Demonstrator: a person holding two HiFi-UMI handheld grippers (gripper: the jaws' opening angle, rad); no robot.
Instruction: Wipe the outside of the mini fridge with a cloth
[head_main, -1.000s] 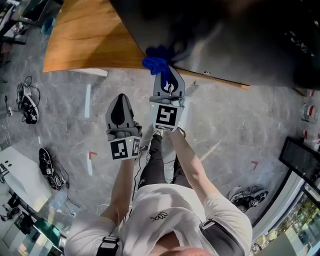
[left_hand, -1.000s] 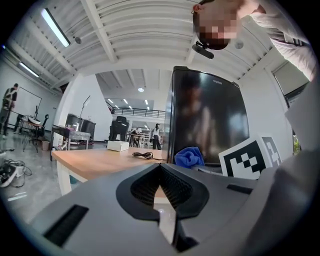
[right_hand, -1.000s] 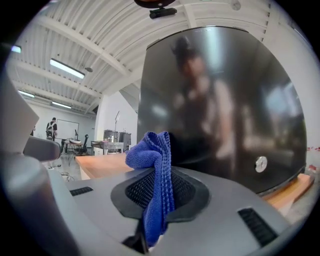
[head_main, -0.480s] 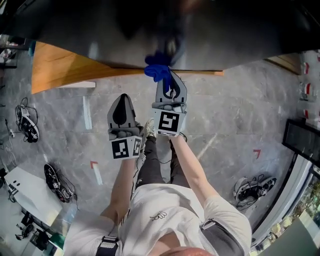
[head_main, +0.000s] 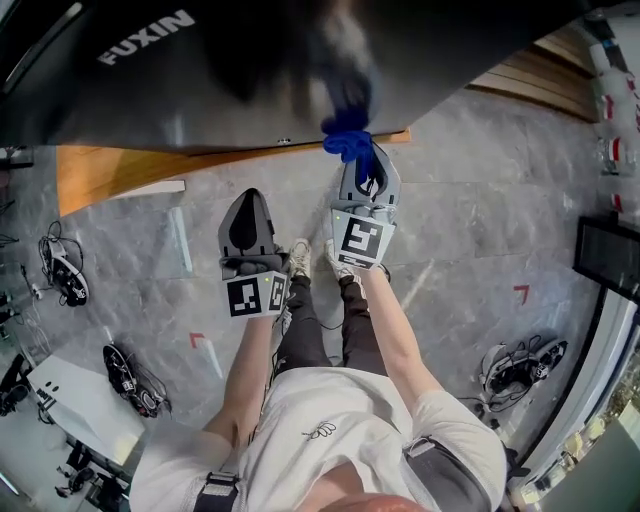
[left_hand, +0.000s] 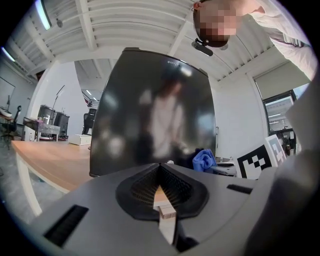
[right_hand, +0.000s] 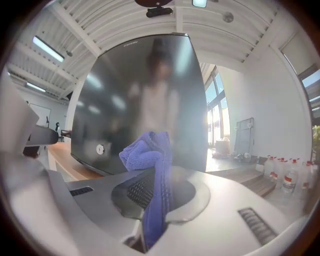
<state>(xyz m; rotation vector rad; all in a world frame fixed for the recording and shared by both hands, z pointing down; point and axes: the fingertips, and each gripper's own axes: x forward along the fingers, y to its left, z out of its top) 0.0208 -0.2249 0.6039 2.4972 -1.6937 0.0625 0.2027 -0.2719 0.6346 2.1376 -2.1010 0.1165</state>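
A glossy black mini fridge (head_main: 250, 70) stands on a wooden table (head_main: 130, 170); it fills the top of the head view and shows in the left gripper view (left_hand: 150, 120) and the right gripper view (right_hand: 135, 100). My right gripper (head_main: 362, 165) is shut on a blue cloth (head_main: 347, 137), whose bunched end sits against the lower edge of the fridge's front. The blue cloth (right_hand: 150, 155) runs down between the jaws in the right gripper view. My left gripper (head_main: 243, 232) hangs lower and to the left, clear of the fridge, jaws shut with nothing in them.
The table's edge and a white leg (head_main: 182, 235) lie below the fridge. Cables and gear (head_main: 65, 275) are scattered on the grey floor at left, more of them (head_main: 515, 370) at right. The person's legs and feet (head_main: 300, 260) stand under the grippers.
The view has swung, so more of the fridge's front shows. My right gripper with the cloth has shifted right along the fridge's lower edge. The left gripper kept its place.
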